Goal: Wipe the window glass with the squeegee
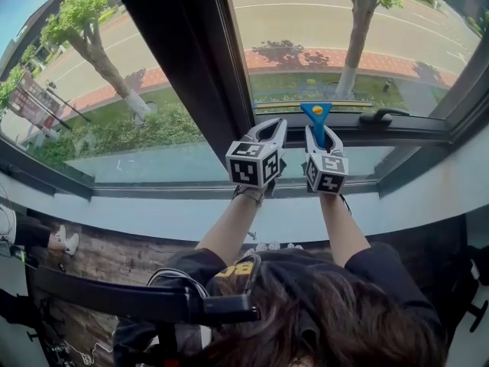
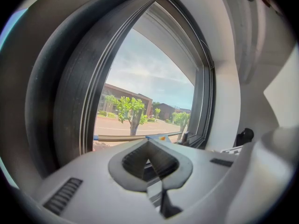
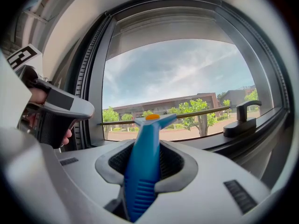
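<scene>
A blue-handled squeegee (image 1: pixel 316 115) stands against the window glass (image 1: pixel 344 37), low on the right pane. Its long thin blade (image 1: pixel 340 105) lies level just above the bottom frame. My right gripper (image 1: pixel 322 134) is shut on the squeegee handle (image 3: pixel 141 167), and the blade (image 3: pixel 187 114) runs across the pane ahead of it. My left gripper (image 1: pixel 273 126) hovers just left of the right one, shut with nothing between its jaws. From the left gripper (image 2: pixel 150 164) view, the squeegee blade (image 2: pixel 131 136) shows beyond the jaws. The left gripper (image 3: pixel 56 108) appears at the left of the right gripper view.
A wide dark mullion (image 1: pixel 183 60) divides the two panes. A black window handle (image 1: pixel 382 116) sits on the bottom frame right of the squeegee. Below runs the pale sill (image 1: pixel 153 212). A dark bar (image 1: pixel 137 300) crosses in front of the person's body.
</scene>
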Demonstrator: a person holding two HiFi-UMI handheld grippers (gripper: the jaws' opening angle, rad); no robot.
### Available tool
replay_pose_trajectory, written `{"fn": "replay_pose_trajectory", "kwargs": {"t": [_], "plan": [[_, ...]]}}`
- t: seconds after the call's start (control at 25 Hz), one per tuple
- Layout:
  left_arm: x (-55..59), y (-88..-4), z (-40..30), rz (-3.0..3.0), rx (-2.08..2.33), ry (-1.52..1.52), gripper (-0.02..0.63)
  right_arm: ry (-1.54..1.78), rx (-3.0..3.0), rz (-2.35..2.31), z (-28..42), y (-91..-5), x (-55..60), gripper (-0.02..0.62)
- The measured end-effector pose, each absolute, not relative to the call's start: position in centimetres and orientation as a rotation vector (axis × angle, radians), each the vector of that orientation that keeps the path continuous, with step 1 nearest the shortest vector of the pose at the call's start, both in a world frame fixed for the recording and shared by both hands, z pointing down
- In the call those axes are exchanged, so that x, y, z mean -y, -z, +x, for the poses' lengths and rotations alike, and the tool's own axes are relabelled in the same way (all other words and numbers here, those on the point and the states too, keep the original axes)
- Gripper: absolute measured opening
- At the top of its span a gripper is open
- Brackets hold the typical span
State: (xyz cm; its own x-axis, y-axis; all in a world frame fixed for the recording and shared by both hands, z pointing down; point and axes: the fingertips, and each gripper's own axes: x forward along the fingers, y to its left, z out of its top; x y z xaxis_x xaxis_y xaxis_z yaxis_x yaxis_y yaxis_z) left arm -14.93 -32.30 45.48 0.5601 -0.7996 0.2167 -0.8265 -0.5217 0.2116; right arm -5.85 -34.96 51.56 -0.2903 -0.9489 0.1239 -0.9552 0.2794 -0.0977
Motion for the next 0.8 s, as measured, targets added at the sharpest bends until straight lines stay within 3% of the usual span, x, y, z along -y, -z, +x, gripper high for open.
{"fn": "replay_pose_trajectory", "kwargs": {"t": [0.8], "plan": [[32.5,-47.1,-14.4,2.473,1.313,-0.133,0.002,-0.297,2.434,1.804,-5.6,-53.1,35.0,0.133]]}}
